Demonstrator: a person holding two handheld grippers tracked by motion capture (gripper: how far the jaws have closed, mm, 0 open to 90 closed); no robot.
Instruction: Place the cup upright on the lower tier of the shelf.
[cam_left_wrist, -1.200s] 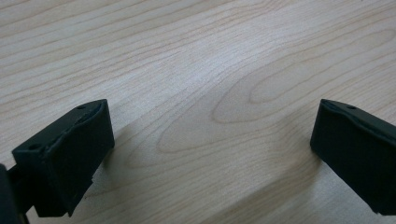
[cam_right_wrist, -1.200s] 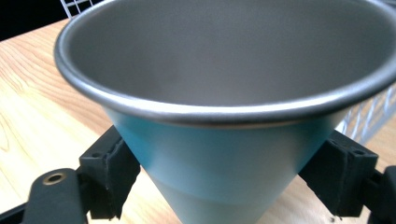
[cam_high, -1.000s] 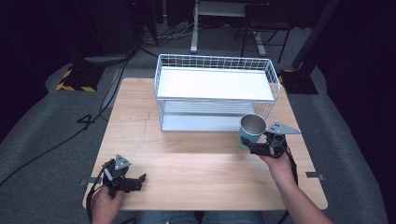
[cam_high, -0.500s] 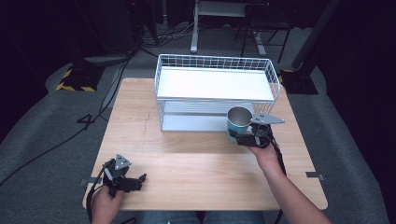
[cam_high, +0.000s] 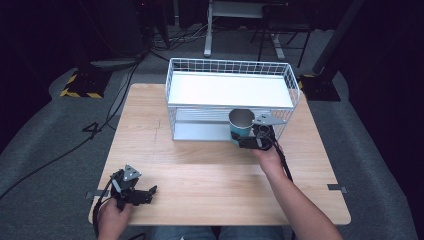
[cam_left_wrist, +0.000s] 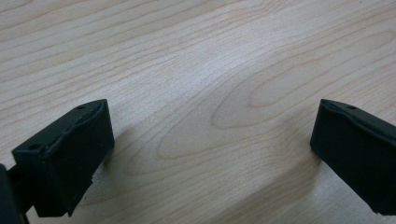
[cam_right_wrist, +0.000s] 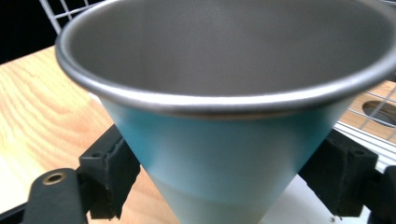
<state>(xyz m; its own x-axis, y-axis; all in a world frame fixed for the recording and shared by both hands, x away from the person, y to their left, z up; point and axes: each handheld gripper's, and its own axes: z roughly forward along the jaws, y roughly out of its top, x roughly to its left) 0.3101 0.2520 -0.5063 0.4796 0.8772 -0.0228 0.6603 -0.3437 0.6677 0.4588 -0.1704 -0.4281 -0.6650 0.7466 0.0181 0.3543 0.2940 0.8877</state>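
A teal metal cup (cam_high: 241, 123) with a bare steel inside is held upright just in front of the white wire rack (cam_high: 231, 70). My right gripper (cam_high: 248, 141) is shut on the cup's lower wall. In the right gripper view the cup (cam_right_wrist: 224, 140) sits between the two black pads (cam_right_wrist: 109, 165), which press its sides. My left gripper (cam_high: 149, 192) rests at the table's near left corner, open. In the left gripper view its fingers (cam_left_wrist: 70, 154) stand wide apart over bare wood.
The light wooden table (cam_high: 200, 165) carries the two-level wire rack at its far middle, with a white top shelf (cam_high: 230, 90) and a lower shelf. Dark floor, cables and stand legs lie beyond the far edge.
My right gripper has carried the cup leftward along the front of the rack. The left gripper has kept still.
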